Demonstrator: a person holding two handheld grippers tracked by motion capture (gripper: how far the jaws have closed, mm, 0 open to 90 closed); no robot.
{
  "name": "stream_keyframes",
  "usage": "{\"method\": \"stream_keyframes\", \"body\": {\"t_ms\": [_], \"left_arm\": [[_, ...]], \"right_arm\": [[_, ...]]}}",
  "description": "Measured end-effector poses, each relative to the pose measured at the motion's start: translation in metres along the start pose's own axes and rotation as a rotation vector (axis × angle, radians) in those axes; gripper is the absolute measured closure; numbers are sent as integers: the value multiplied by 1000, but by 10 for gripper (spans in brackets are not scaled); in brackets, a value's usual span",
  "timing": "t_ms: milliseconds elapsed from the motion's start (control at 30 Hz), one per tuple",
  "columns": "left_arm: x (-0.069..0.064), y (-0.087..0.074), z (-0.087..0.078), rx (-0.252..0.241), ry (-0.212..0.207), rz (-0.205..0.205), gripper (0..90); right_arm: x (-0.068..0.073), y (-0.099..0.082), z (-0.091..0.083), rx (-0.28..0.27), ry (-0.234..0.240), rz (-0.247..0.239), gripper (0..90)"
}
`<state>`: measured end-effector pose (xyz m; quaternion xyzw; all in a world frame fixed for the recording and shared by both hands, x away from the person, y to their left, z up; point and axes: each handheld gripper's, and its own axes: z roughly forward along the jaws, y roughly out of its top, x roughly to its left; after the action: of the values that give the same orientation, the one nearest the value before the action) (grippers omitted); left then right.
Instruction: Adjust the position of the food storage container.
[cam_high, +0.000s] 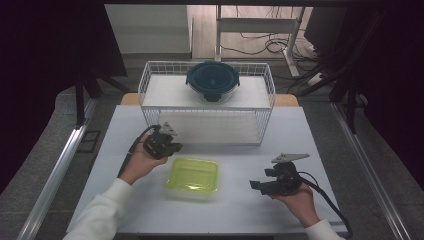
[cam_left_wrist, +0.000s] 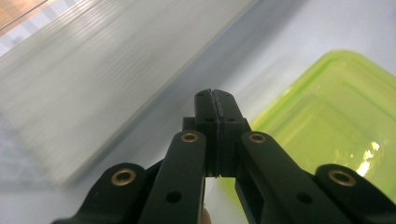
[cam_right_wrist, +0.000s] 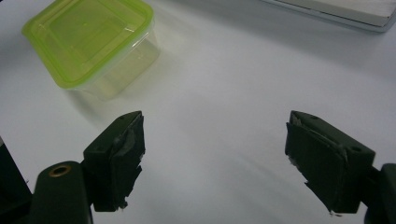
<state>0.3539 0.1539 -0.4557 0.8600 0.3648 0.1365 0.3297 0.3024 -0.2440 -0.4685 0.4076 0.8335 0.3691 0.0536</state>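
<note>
A square clear container with a yellow-green lid (cam_high: 193, 177) sits on the white table near the front middle. My left gripper (cam_high: 170, 148) hovers just past the container's far left corner; in the left gripper view its jaws (cam_left_wrist: 215, 100) are pressed together with nothing between them, the green lid (cam_left_wrist: 336, 116) to their right. My right gripper (cam_high: 257, 185) rests low to the right of the container, pointing toward it. Its jaws stand wide apart and empty (cam_right_wrist: 212, 154), with the container (cam_right_wrist: 93, 44) ahead at upper left.
A white wire basket (cam_high: 207, 122) stands at the back of the table, holding a round container with a dark blue lid (cam_high: 212, 80). Cables trail from both grippers. Bare white table (cam_high: 240, 160) lies between container and basket.
</note>
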Motion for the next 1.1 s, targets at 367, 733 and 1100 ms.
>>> {"method": "stream_keyframes", "body": {"t_ms": [367, 733, 1100], "left_arm": [[-3, -60, -28, 6, -29, -128, 900], [-15, -79, -22, 55, -72, -204, 900], [-24, -81, -12, 95, -79, -217, 900]], "right_arm": [[0, -1, 2, -1, -3, 14, 194], [-1, 0, -1, -12, -8, 2, 194], [-1, -1, 1, -7, -14, 1, 194]]}}
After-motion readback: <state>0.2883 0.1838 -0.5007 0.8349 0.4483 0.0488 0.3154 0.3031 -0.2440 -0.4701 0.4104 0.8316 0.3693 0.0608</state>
